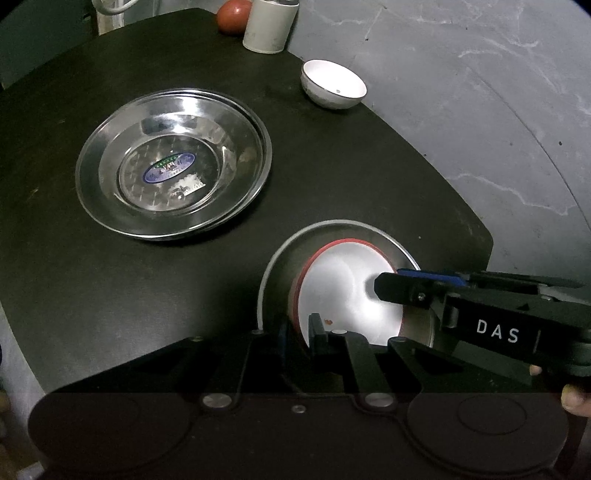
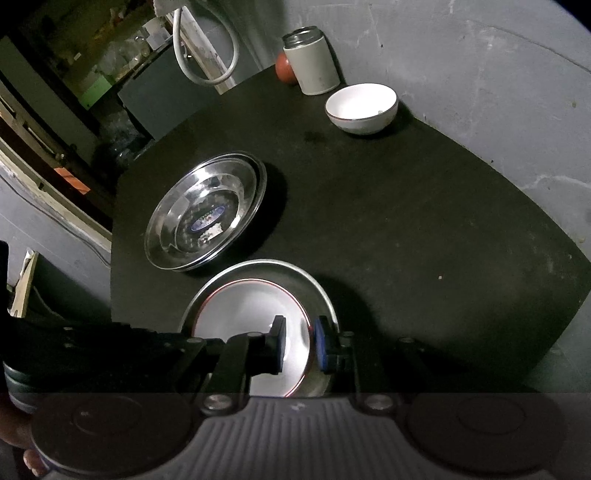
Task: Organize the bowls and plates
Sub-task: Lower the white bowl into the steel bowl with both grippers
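Observation:
A white bowl with a red rim (image 1: pixel 347 291) (image 2: pixel 251 310) rests inside a shallow steel plate (image 1: pixel 280 254) (image 2: pixel 317 282) near the table's front edge. My left gripper (image 1: pixel 300 332) is shut on the bowl's near rim, one finger inside and one outside. My right gripper (image 2: pixel 300 343) (image 1: pixel 406 284) is shut on the opposite rim, its blue pad on the outer wall. Two stacked steel plates (image 1: pixel 173 162) (image 2: pixel 205 214) with a blue sticker lie further back. A small white bowl (image 1: pixel 332 85) (image 2: pixel 362 107) stands near the far edge.
A pale canister (image 1: pixel 269 26) (image 2: pixel 314 62) and a red round fruit (image 1: pixel 232 16) (image 2: pixel 284 70) sit at the far corner of the black table (image 1: pixel 369 177) (image 2: pixel 406 206). Grey floor lies beyond the table's right edge. A person's fingertip (image 1: pixel 574 398) shows at the right.

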